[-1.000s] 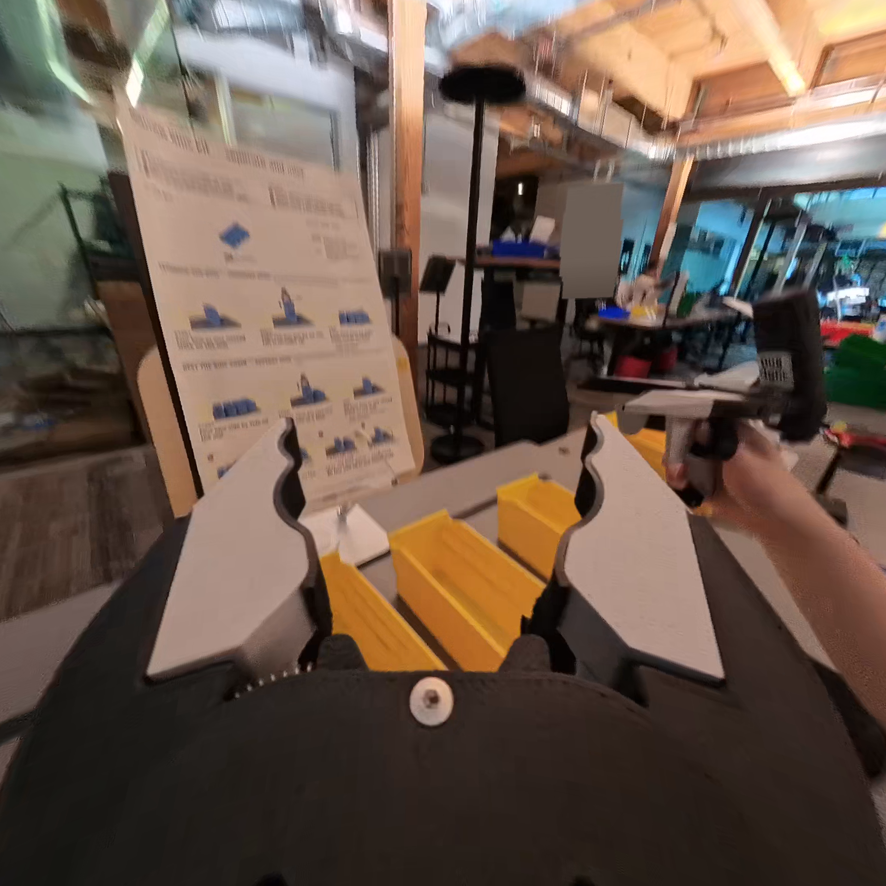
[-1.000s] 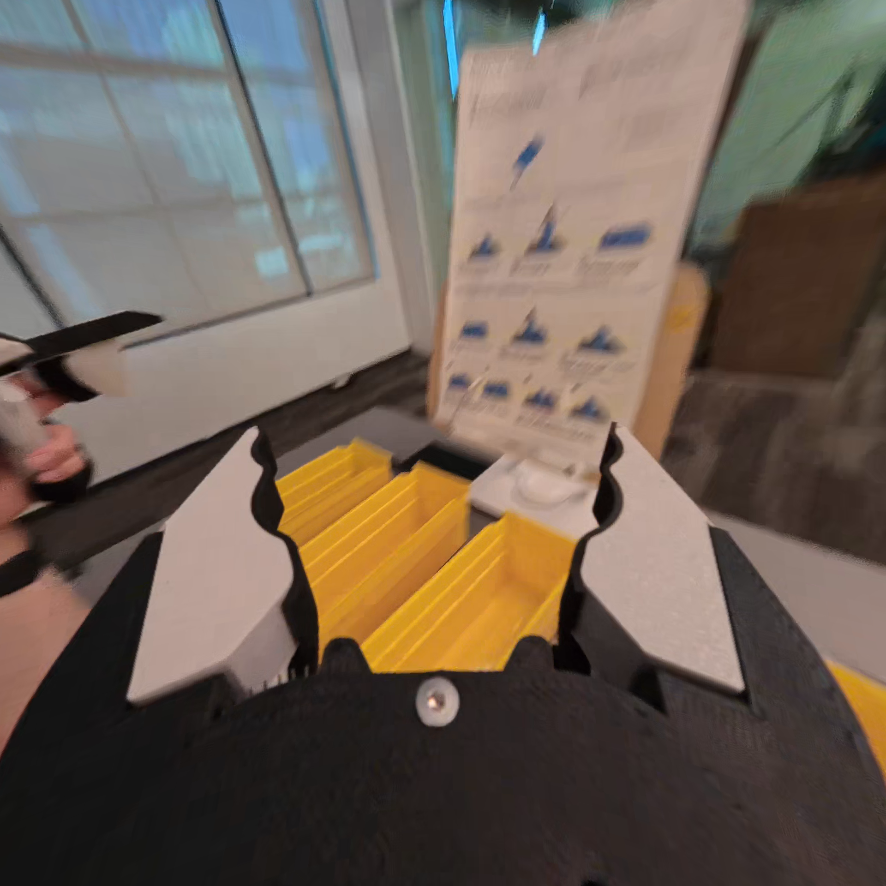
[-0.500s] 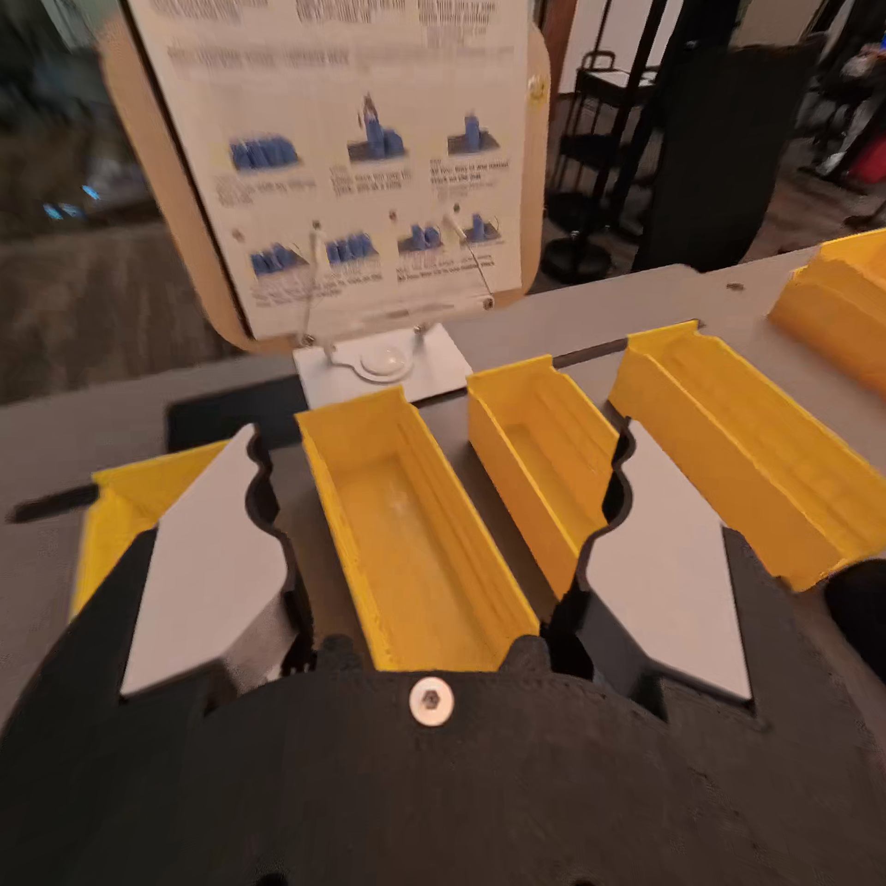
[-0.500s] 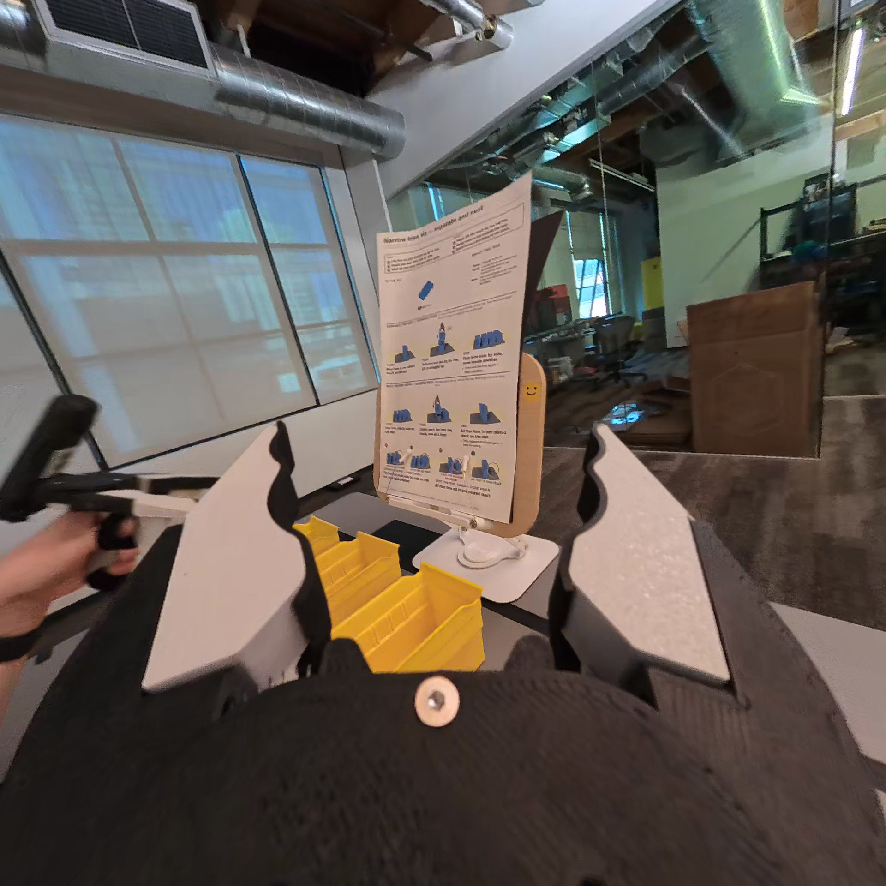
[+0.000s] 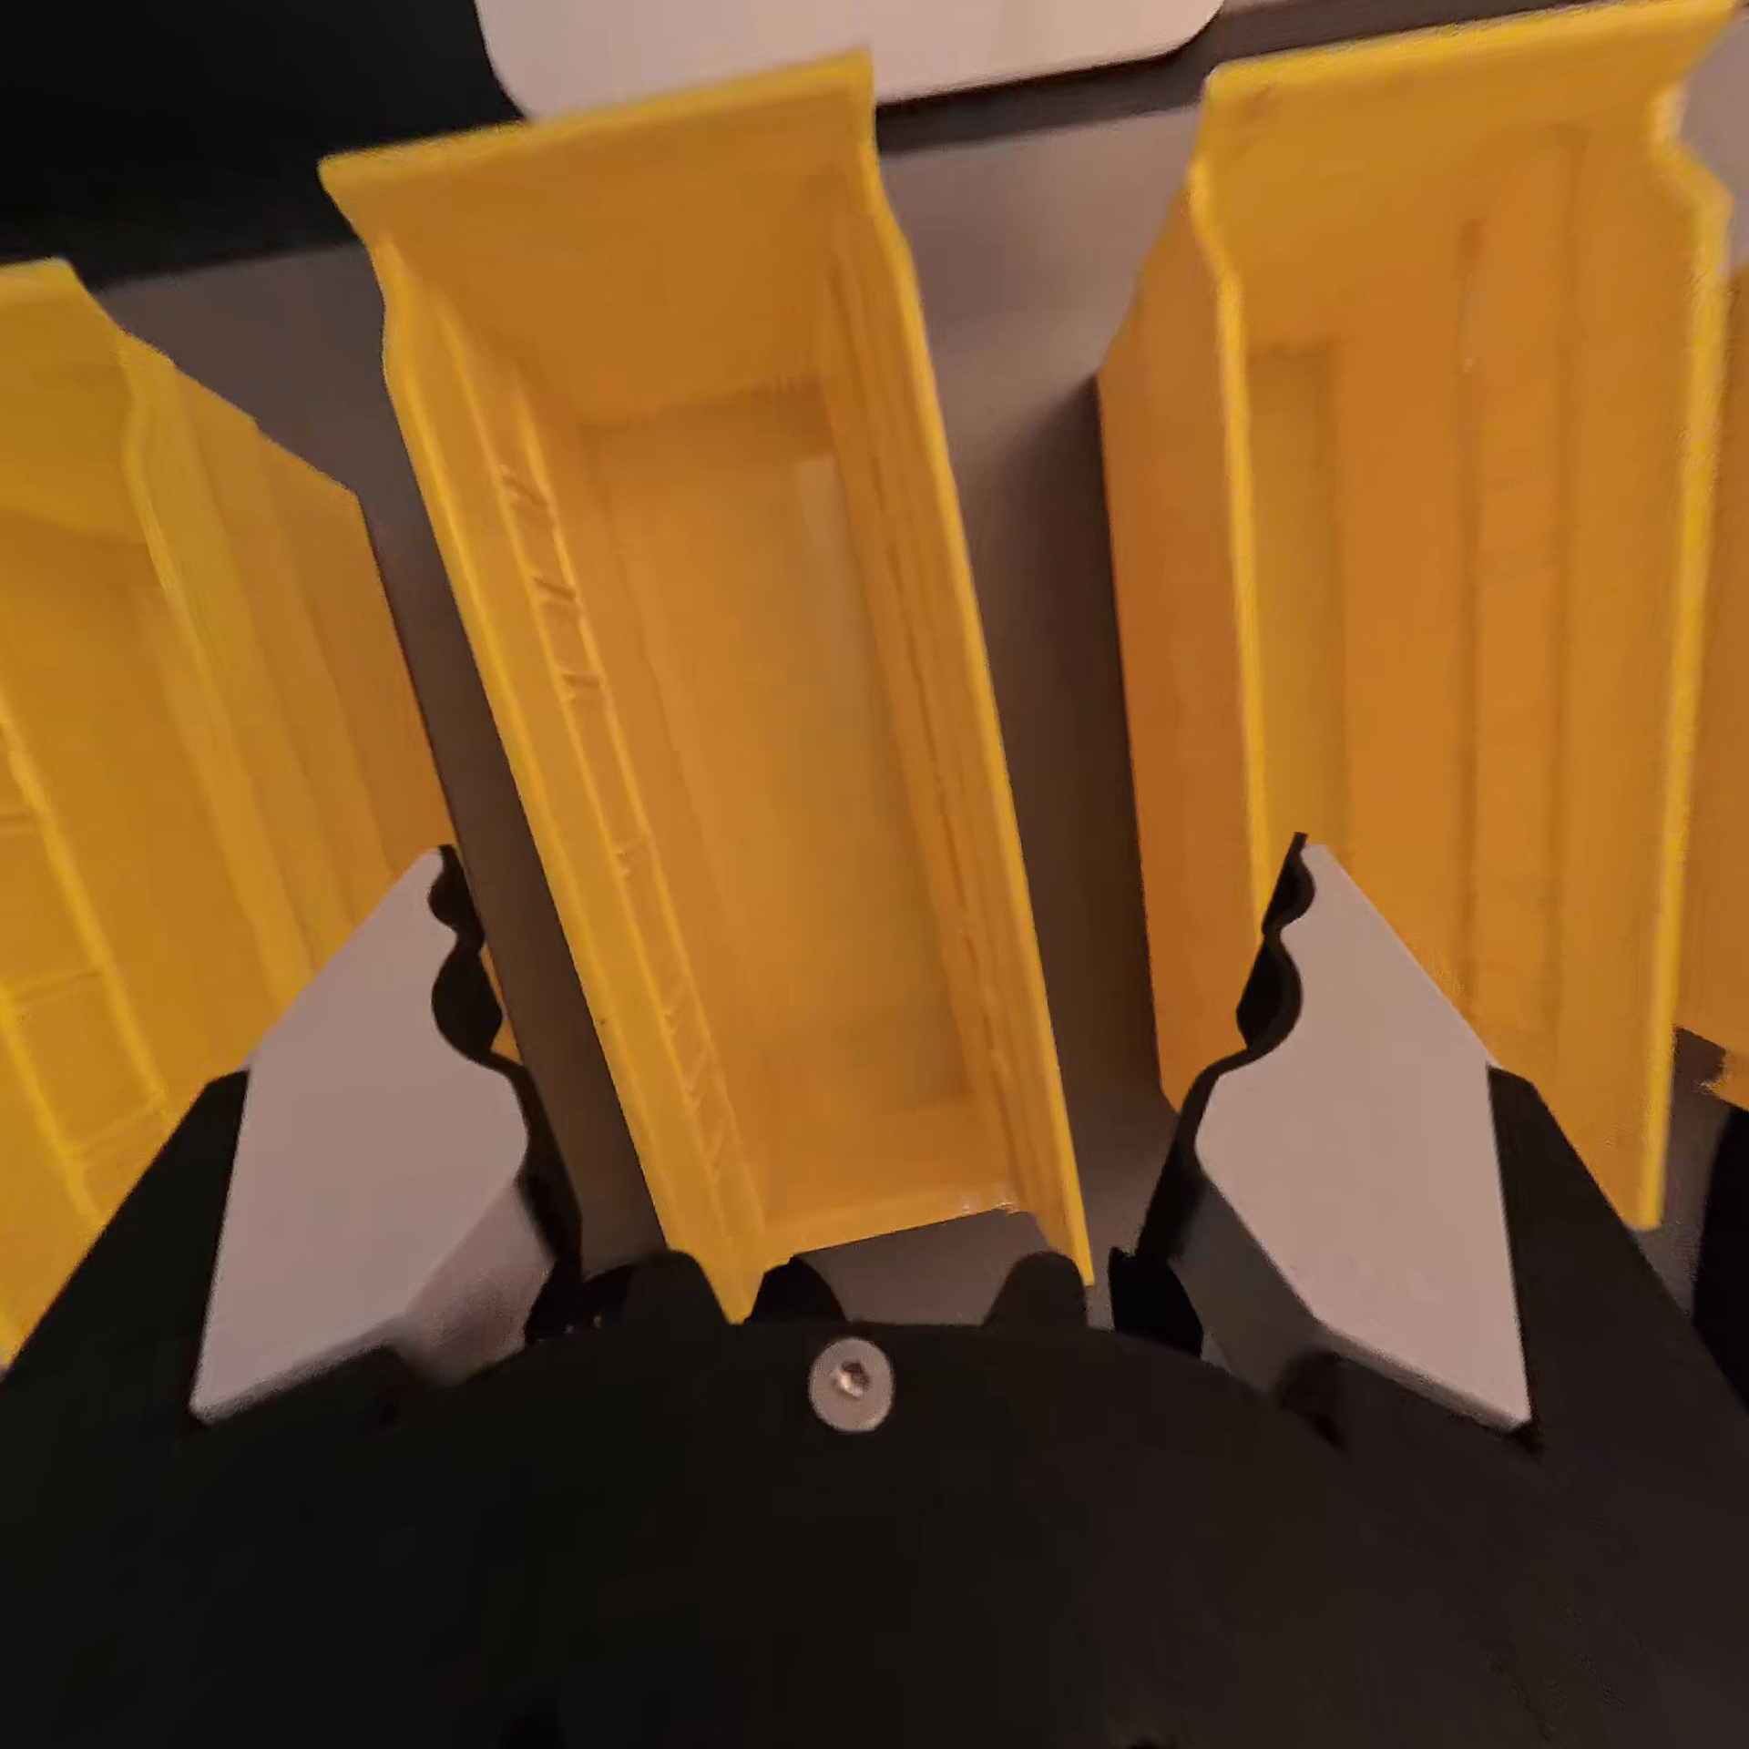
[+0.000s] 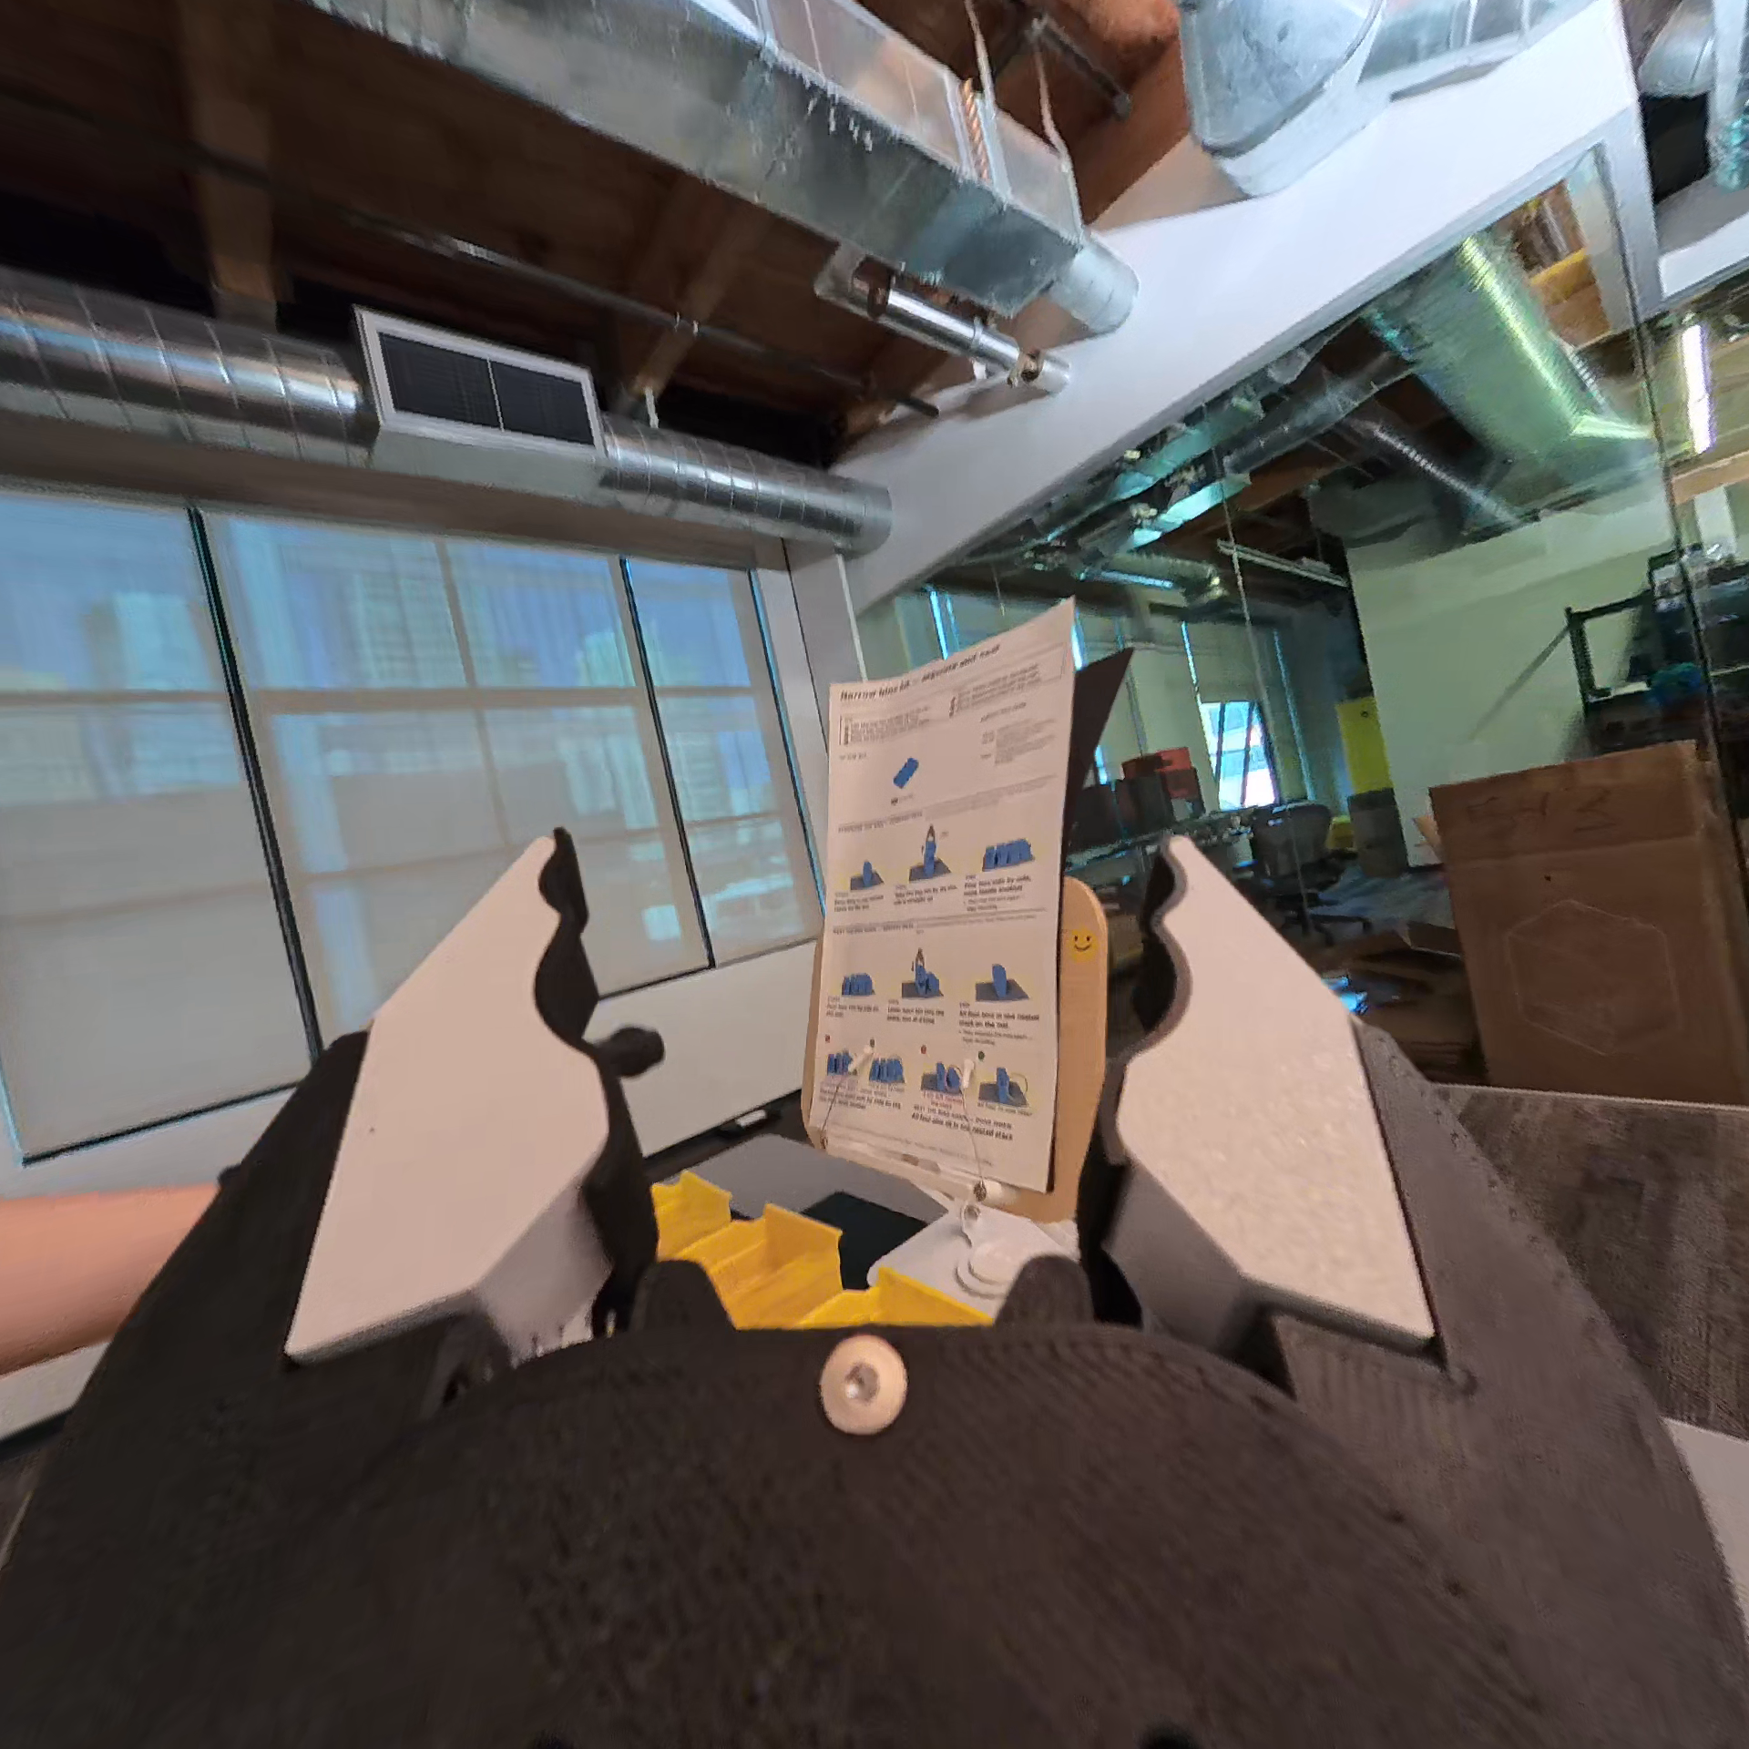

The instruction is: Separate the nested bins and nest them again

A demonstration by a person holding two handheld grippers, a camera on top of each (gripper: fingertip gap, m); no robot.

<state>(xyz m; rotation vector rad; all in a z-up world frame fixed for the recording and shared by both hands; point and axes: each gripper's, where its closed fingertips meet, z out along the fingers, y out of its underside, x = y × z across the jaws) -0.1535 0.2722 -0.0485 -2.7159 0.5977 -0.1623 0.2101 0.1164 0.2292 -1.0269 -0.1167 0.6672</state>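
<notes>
Left tongs [image 5: 871, 852]: spread wide, low over the bench, pointing down at the bins; nothing is clamped.
Left tongs' fingers [image 5: 379, 1088]: one on either side of the middle bin, with bare bench showing between each tip and the bin's walls, so neither presses on it.
Right tongs [image 6: 866, 852]: apart and bare, raised well above the bench and aimed out at the room, only air between the tips.
Middle bin [image 5: 757, 757]: yellow, open side up, lying lengthwise between the left tongs' tips, its near end close under the tongs' body.
Left bin [image 5: 142, 710]: yellow, just beside the middle one, cut off by the picture's left edge.
Right bin [image 5: 1420, 568]: yellow, separated from the middle bin by a strip of bench; the right tip covers its near corner.
Further bin [image 5: 1727, 662]: a yellow sliver at the right edge.
Bench [image 5: 1022, 473]: grey, carrying the bins side by side, none inside another.
Sheet [image 6: 946, 899]: a printed page with blue drawings, upright on a stand at the bench's far edge.
Stand's foot [image 5: 852, 38]: white plate just beyond the middle bin.
Arm [image 6: 85, 1259]: a bare forearm at the left edge of the right wrist view.
Windows [image 6: 379, 757]: large panes behind the bench.
</notes>
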